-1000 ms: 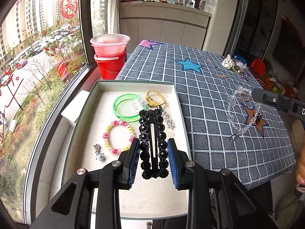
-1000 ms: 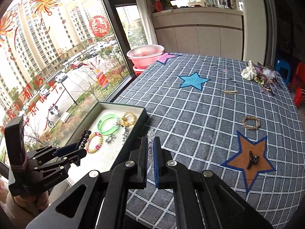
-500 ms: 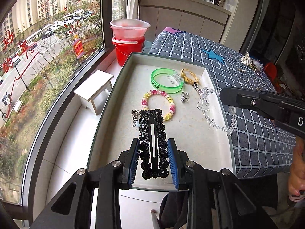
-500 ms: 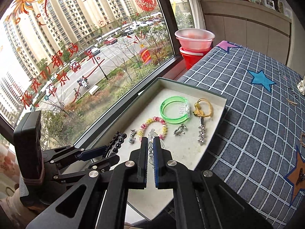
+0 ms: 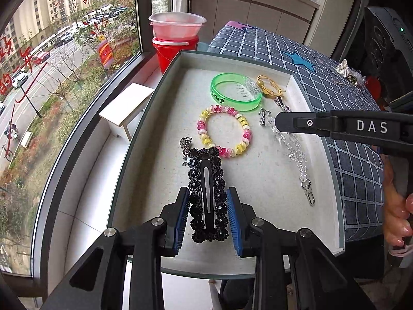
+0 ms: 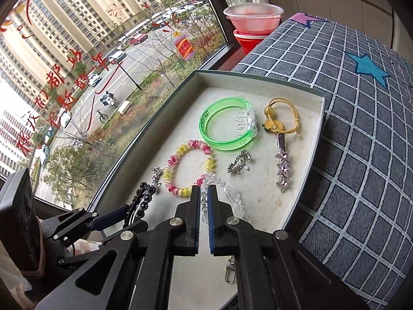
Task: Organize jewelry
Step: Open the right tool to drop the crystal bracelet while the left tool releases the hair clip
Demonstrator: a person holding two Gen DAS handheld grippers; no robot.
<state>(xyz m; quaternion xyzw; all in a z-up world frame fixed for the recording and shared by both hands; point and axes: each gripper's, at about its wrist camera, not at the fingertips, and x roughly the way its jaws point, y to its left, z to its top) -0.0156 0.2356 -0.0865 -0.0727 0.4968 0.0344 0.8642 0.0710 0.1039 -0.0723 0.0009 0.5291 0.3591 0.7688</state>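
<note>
**Two wrist views over one tray**

The left wrist camera looks down from close above the tray's (image 5: pixel 165 82) near edge, facing its far edge and the window. The right wrist camera sits close over the tray's (image 6: pixel 313 155) near right corner, angled toward the window. Both show the whole tray floor.

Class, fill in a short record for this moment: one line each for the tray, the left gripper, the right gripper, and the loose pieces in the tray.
tray: white-lined tray at the edge of a checked cloth
left gripper: jaws shut on black clip
right gripper: jaws shut on crystal chain, its clasp end lying in the tray
loose pieces: green bangle, bead bracelet, star clip, yellow band
</note>
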